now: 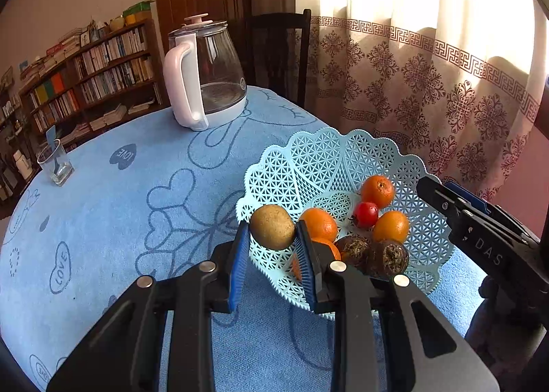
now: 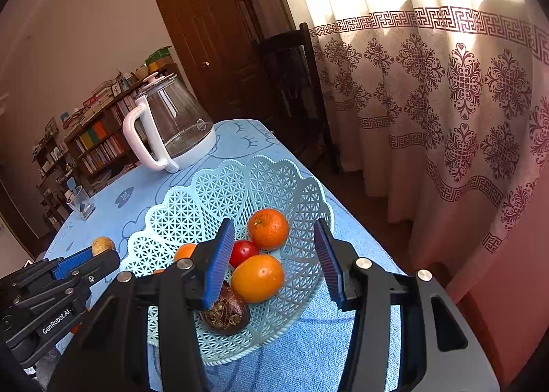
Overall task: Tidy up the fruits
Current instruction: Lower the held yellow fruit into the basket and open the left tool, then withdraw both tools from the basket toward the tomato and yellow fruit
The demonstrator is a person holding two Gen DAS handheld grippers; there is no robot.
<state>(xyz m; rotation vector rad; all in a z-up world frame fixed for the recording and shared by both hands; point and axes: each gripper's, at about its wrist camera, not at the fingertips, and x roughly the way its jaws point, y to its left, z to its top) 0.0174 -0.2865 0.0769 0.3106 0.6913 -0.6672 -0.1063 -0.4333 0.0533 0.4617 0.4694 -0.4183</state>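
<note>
Left wrist view, L to R: clear drinking glass [image 1: 56, 165] w/ a blue-handled item inside, standing near the far-left edge of the blue towel-covered tabletop [image 1: 113, 220]. Behind it, centre-left: glass kettle w/ white handle and pink lid [image 1: 202, 73], upright, looks empty. Centre: left hand-held gripper [image 1: 271, 241], blue ribbed pads clamped on a round brown-green kiwi-like fruit [image 1: 271, 227], held just above the near-left rim of the pale-blue lattice plastic fruit basket [image 1: 308, 158]. Basket contents: three whole oranges, i.e. near-left one [image 1: 320, 222], far one [image 1: 377, 190], right one [image 1: 391, 225], plus a further orange piece [image 1: 329, 248] partly hidden behind the gripper finger; small red fruit [image 1: 366, 213] between the oranges, touching them; two dark brown-purple mangosteen-like fruits [image 1: 372, 253] side by side at the near wall. Far R: right hand-held gripper [image 1: 463, 203] seen side-on, beside the basket's right rim.

Right wrist view, L to R: left hand-held gripper [image 2: 85, 256] w/ the same fruit [image 2: 102, 244] at its tip, left of the basket [image 2: 240, 179]. Centre: right hand-held gripper [image 2: 274, 254] w/ jaws wide apart, holding nothing, poised over the basket's near-right part; oranges, red fruit and one dark fruit show between and below its pads. Patterned curtain [image 2: 446, 100] at R.
</note>
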